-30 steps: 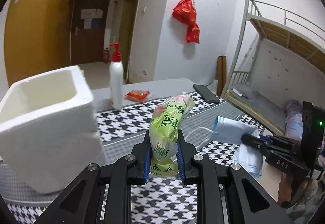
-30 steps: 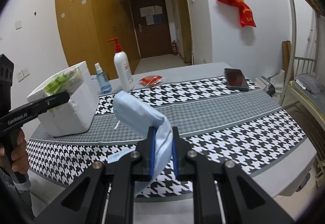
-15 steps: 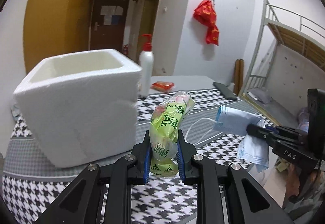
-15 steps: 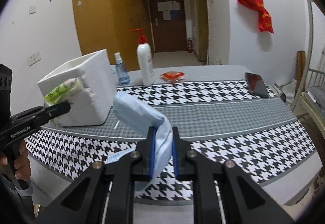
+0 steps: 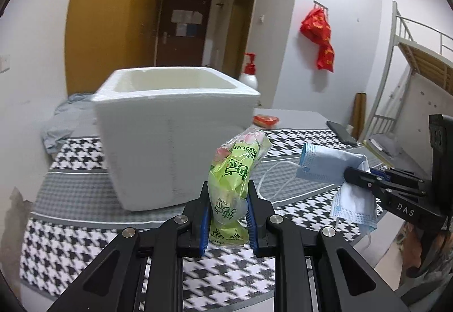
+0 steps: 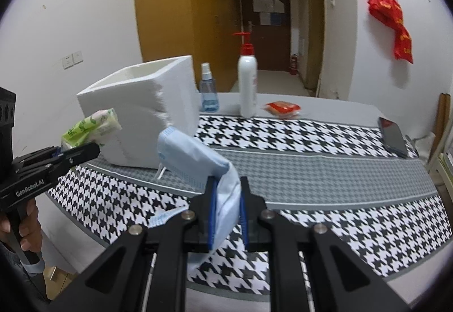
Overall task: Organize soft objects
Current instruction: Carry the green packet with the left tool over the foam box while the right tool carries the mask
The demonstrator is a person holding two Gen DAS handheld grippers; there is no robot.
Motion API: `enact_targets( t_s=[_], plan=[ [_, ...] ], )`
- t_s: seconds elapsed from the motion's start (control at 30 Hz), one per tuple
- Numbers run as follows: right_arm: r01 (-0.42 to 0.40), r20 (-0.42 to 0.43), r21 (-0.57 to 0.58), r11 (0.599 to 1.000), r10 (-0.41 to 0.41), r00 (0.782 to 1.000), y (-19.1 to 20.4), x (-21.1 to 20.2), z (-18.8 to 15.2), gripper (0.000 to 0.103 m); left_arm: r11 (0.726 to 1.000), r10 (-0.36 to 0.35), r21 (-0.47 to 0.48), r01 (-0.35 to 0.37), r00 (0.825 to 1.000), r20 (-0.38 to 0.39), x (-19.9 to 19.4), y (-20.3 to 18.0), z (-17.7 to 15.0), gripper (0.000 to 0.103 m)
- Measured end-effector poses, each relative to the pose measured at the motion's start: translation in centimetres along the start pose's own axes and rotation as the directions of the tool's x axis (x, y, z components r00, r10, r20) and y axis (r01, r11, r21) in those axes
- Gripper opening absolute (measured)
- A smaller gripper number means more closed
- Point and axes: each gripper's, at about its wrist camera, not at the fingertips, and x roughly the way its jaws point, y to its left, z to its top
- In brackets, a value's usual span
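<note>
Left wrist view: we have the left gripper (image 5: 228, 220) fingers clamped low on the light, squashy green tissue pack (image 5: 233, 179), foam box (image 5: 175, 139) at 11 o'clock; right gripper (image 6: 226, 214) pinches the limp blue mask (image 6: 195, 160) mid-fold.

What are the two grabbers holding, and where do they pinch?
The left gripper pinches the green plastic tissue pack near its bottom end. The right gripper pinches the folded light-blue face mask at one end.
</note>
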Motion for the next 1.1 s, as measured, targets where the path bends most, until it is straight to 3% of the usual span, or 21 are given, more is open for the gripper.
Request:
enact_targets(
  t_s=[0.43,1.1],
  plan=[
    [-0.083,-0.003,-0.09,0.992,0.083,0.997,3.6,1.3,1.4,0.018,0.993,0.108,-0.045,-0.107,0.994,0.02,-2.7,3.1,-0.4,0.023],
    [-0.105,0.017,-0.147,0.983,0.108,0.994,5.8,1.5,3.7,0.018,0.99,0.14,-0.023,-0.139,0.988,0.068,-4.5,3.9,1.5,0.023]
  ],
)
